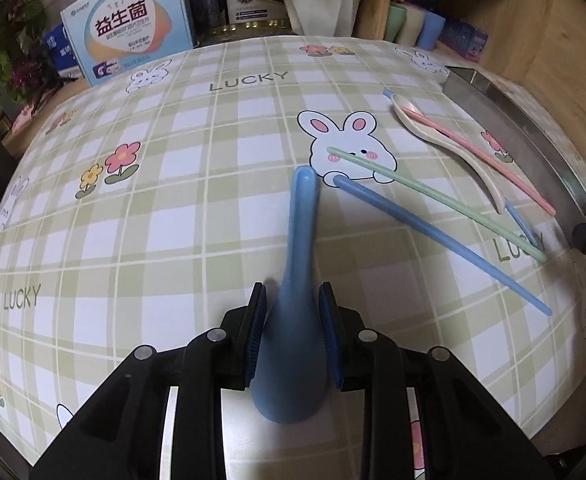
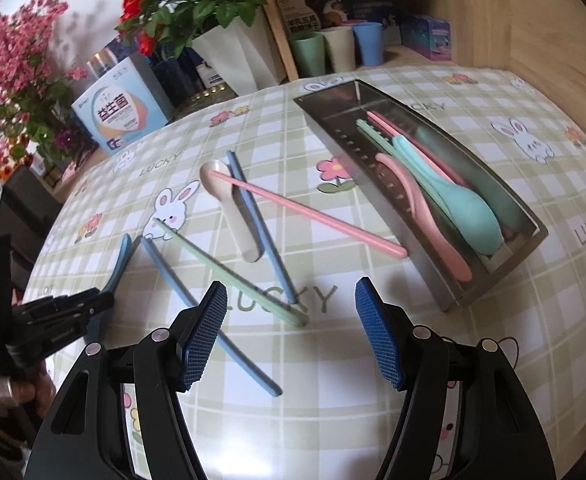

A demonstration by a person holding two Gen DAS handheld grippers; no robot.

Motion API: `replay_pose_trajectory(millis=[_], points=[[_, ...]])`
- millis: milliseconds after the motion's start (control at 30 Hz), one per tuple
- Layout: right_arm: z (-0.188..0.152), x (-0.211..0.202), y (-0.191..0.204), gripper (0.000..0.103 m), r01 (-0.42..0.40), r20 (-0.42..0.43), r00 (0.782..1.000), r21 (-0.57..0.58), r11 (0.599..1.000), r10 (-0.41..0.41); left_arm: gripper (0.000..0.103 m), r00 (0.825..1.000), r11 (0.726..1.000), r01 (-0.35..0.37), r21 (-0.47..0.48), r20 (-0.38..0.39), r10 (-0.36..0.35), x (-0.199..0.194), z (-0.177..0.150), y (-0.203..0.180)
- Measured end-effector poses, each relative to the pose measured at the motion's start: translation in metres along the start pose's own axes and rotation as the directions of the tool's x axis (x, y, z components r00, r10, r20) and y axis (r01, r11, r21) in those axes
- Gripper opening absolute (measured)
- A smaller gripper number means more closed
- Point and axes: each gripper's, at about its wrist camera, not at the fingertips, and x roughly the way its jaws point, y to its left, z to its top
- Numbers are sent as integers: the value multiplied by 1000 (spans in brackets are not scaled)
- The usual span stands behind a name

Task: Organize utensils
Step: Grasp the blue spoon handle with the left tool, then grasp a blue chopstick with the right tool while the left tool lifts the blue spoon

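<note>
Clamping blue spoon (image 1: 297,280) by its bowl, left claw (image 1: 293,304), right claw (image 2: 291,332) apart, empty.

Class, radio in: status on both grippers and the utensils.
Left gripper shut on blue spoon. Right gripper open, empty. Chopsticks, white spoon loose outside tray.

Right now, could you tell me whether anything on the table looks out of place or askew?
Yes: a cream spoon and four chopsticks lie loose and crisscrossed on the tablecloth beside the metal tray; the pink chopstick rests across the spoon's bowl.
</note>
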Motion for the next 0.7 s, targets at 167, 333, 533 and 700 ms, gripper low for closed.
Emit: replay_pose_trajectory(millis=[167,333,533,700], points=[[-4,5,3,65,-16,-15,1000,-11,1000,16,26,1000,1000,-23,-19,-16,23,1,3,-5],[-7,6,6,64,-29,-26,999,-43,999,28,23,1000,1000,-12,-23,-4,12,-1,1,-12],[-11,9,13,63,-63,-53,997,-111,992,57,21,998,994,61,-96,14,-60,-9,-13,-10],[-11,26,38,50,-110,-131,988,-240,965,80,17,995,986,99,-136,21,-97,-16,-21,-1]])
